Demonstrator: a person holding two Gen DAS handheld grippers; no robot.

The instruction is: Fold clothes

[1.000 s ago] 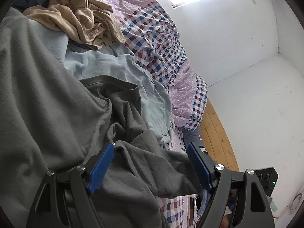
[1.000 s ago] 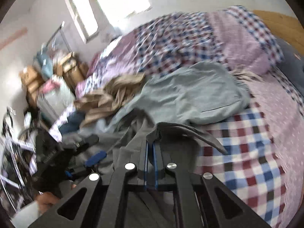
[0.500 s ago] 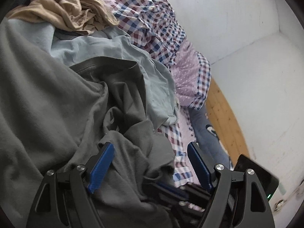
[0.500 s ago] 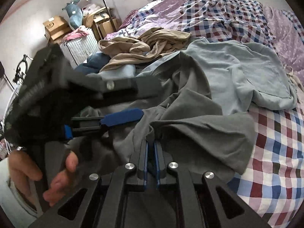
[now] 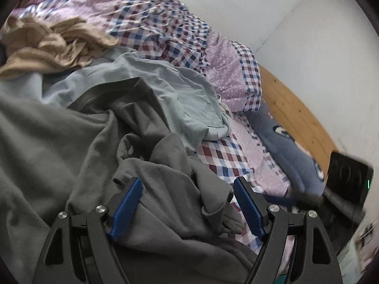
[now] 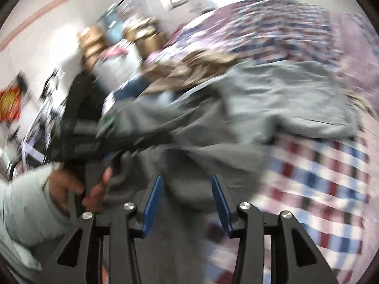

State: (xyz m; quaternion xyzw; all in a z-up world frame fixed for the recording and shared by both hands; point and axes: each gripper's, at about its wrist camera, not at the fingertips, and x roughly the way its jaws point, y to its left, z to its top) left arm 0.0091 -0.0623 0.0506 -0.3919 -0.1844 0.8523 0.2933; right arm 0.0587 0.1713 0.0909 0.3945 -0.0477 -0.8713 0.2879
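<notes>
Between the earlier frames and this one, our right gripper (image 6: 187, 198) had just been opening: its jaws, which had been pinched shut on a fold of the dark grey garment (image 5: 71, 146), now stood apart with the cloth lying loose between them, released rather than held. Our left gripper (image 5: 187, 203) kept its jaws wide, straddling a rumpled ridge of the same grey cloth without pressing on it, and its view had swung to show more of the checked bedspread (image 5: 222, 156).

We found the grey garment bunched on the bed in front of us, partly overlapping a pale blue-green garment (image 5: 189, 99), with a tan garment (image 5: 54, 45) heaped beyond. We judged the grey cloth soft, limp and light, with a fleecy face that should not slip in the pads. It would sag wherever it went unsupported, so we thought it best taken at two well-separated points along a hem or the ribbed edge (image 5: 106, 87), then lifted and spread flat. The right wrist view was badly blurred.
</notes>
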